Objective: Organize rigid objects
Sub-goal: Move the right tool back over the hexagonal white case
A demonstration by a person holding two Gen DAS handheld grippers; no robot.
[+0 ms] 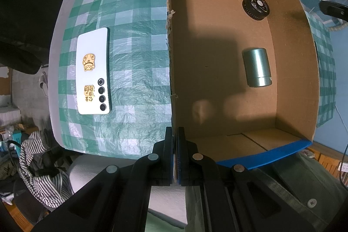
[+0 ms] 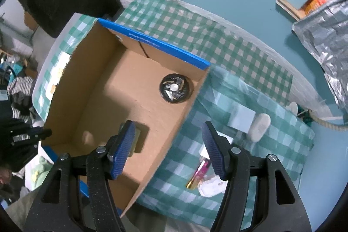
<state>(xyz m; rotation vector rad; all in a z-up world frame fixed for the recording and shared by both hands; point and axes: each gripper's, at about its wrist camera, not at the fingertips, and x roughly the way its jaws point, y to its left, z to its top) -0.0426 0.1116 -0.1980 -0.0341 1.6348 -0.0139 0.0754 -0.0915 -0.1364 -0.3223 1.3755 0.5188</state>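
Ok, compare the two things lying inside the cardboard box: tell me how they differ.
The black disc is flat and round, lying near a far corner; the green cylinder is taller-bodied and lies on its side, mid-floor along the same wall. The disc is black with a pale hub; the cylinder is plain metallic green. Both rest loose on the floor of the box, held by neither claw.

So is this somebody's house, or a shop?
Probably somebody's home, in a lived-in room. A checked plastic tablecloth covers a small table, striped clothing is heaped beside it, and a slipper lies on the floor.
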